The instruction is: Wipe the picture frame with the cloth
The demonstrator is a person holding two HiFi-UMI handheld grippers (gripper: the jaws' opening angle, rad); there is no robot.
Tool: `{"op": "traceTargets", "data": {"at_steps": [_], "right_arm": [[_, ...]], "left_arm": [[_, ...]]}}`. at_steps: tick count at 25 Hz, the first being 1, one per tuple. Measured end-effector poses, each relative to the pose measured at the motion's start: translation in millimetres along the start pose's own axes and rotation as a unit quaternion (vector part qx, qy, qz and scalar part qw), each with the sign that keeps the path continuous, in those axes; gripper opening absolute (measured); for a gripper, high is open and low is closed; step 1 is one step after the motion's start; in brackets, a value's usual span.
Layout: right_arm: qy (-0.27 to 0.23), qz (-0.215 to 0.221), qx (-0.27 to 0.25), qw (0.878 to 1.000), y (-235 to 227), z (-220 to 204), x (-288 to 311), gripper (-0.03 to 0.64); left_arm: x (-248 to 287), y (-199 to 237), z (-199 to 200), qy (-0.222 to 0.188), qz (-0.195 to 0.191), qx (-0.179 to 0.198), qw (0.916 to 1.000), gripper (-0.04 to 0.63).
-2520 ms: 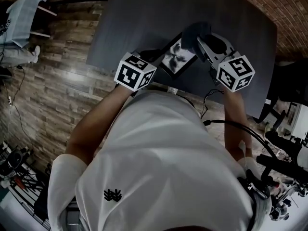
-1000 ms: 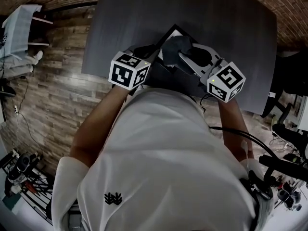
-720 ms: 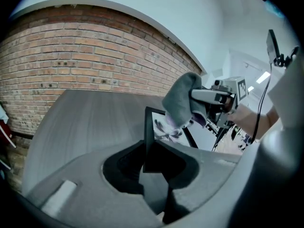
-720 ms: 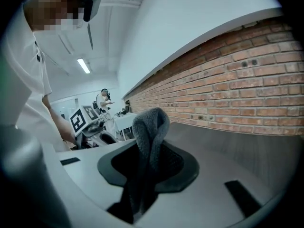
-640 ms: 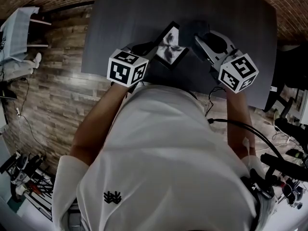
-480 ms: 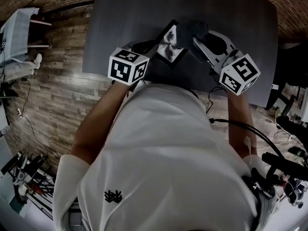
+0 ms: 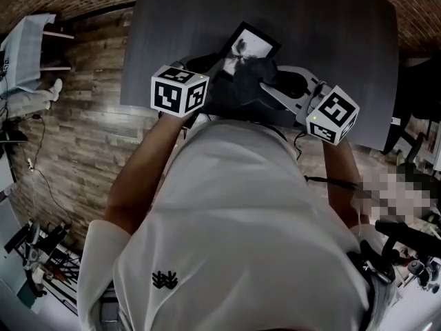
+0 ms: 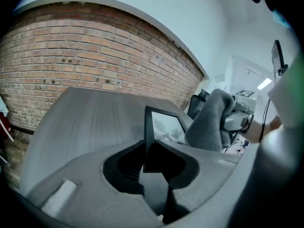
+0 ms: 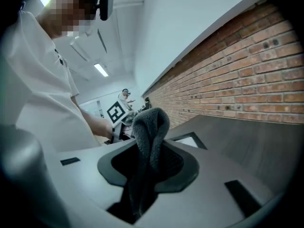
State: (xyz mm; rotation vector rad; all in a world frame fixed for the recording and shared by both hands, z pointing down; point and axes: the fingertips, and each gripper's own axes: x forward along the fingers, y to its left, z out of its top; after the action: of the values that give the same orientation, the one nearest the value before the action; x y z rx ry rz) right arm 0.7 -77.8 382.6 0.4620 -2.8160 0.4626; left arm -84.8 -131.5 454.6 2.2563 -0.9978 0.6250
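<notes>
Since half a second earlier, the cloth (image 7: 247, 83) has been carried from the right of the picture frame (image 7: 249, 45) down across its near part, so a wiping stroke is judged to be under way. The frame's thin dark border is clamped edge-on between the jaws of the left gripper (image 8: 151, 150), which are part-closed on it, and its glossy glazed face is turned to the right of those jaws, above the dark matte table (image 7: 331, 26). A fold of soft, napped grey cloth is pinched in the right gripper (image 9: 145, 158), bulging out ahead of the jaws. Next, the cloth is likely to be drawn back over the glass and rim with light pressure while the frame is held steady.
</notes>
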Motion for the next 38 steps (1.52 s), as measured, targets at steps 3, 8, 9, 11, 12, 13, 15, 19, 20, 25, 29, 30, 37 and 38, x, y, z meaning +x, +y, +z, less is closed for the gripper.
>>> {"op": "traceTargets", "data": {"at_steps": [3,8,9,11,12,13,15,19,20,25,29,30,37,38], "right_arm": [[-0.005,-0.066,0.003,0.998,-36,1,-17,0.109],[-0.034,-0.139,0.002,0.99,-74,16,-47,0.109],[-0.04,-0.14,0.0,0.989,-73,20,-50,0.107],[-0.048,-0.116,-0.012,0.992,-60,28,-50,0.107],[-0.046,-0.092,-0.021,0.995,-49,31,-47,0.107],[-0.04,-0.065,-0.03,0.997,-35,30,-44,0.107],[-0.014,-0.009,-0.043,0.999,-7,21,-37,0.109],[0.047,0.086,-0.045,0.994,28,-13,-22,0.109],[0.057,0.093,-0.045,0.993,29,-20,-20,0.109],[0.085,0.023,-0.053,0.995,0,-39,-30,0.109],[0.077,-0.042,-0.047,0.995,-32,-34,-45,0.109],[0.075,-0.057,-0.045,0.994,-39,-33,-49,0.109],[0.029,-0.173,0.008,0.984,-95,-27,-81,0.109],[0.025,-0.185,0.017,0.982,-102,-27,-82,0.109]], "left_arm": [[-1,1,0,0.001,0.001,0.011,0.9999,0.077],[1,2,-3,0.001,0.001,0.007,1.0,0.075],[1,4,-3,0.0,0.001,0.004,1.0,0.075],[-1,9,-2,-0.003,0.001,-0.01,0.9999,0.075],[-2,13,-1,-0.006,0.002,-0.018,0.9998,0.075],[-4,17,0,-0.009,0.003,-0.026,0.9996,0.077],[-7,23,2,-0.016,0.004,-0.041,0.999,0.075],[-8,21,10,-0.024,-0.004,-0.057,0.9981,0.075],[-8,18,10,-0.024,-0.008,-0.058,0.998,0.075],[-7,-10,5,-0.025,-0.041,-0.066,0.9966,0.075],[-11,-25,0,-0.018,-0.065,-0.057,0.9961,0.075],[-12,-27,-1,-0.017,-0.067,-0.054,0.9961,0.075],[-17,-37,2,-0.028,-0.07,-0.053,0.9957,0.075],[-19,-37,4,-0.031,-0.071,-0.053,0.9955,0.075]]}}
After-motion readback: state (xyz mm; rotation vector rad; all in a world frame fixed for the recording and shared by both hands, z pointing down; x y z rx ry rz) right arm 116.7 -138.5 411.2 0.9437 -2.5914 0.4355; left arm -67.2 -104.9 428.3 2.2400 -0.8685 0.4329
